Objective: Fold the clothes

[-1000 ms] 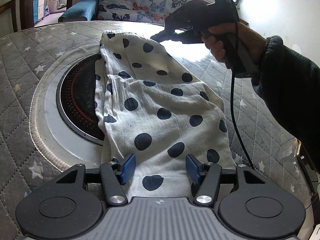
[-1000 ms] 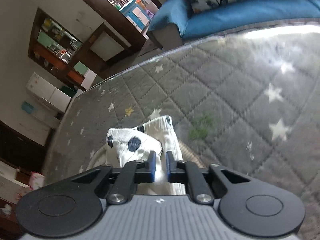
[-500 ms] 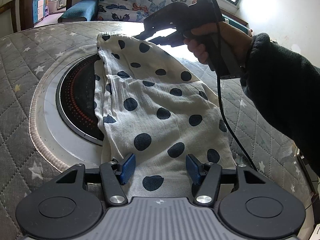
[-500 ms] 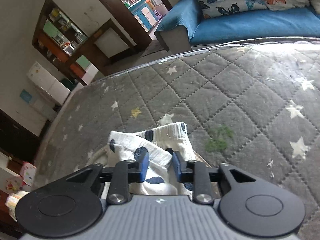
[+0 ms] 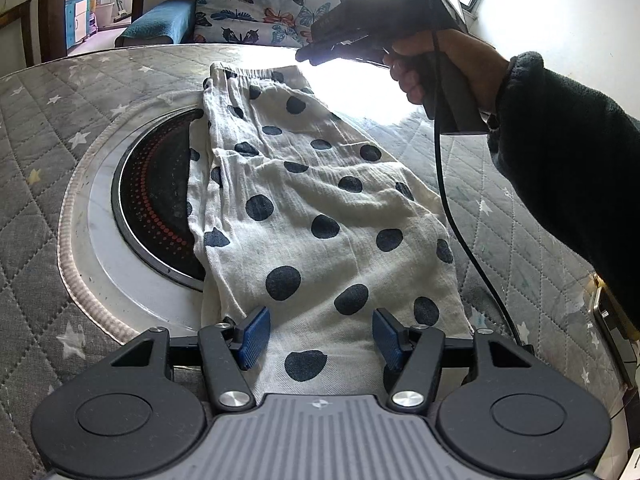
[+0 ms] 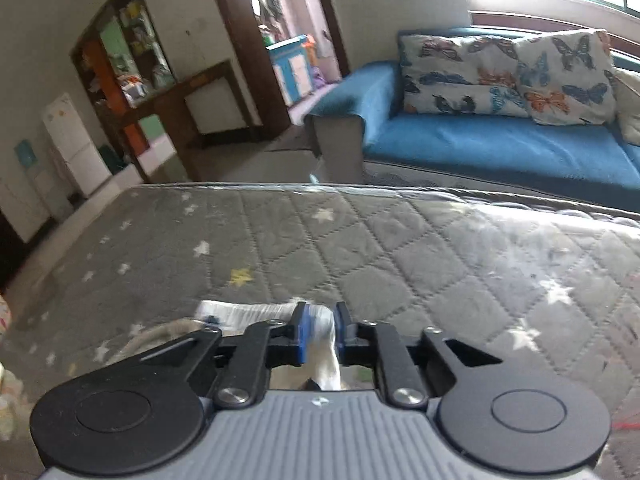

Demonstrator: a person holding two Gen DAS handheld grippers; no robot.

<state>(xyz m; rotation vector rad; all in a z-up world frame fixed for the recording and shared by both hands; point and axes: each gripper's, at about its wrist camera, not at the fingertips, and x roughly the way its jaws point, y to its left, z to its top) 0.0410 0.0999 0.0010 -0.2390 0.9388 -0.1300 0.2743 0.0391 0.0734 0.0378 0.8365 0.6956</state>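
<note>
The polka-dot garment (image 5: 320, 208) was found laid lengthwise across the middle of the quilted table (image 5: 48, 152), partly over its round inset hotplate (image 5: 156, 200), waistband toward the far edge. The left gripper (image 5: 320, 334) was held wide apart astride the near hem, nothing clamped and contact with the cloth not determinable, while the right gripper (image 6: 318, 330), seen above the waistband end, was only narrowly parted with white cloth visible in the gap, a firm clamp not being confirmable. It was judged that the fold would be best served if both ends were pinched squarely and brought over evenly, edges matched.
</note>
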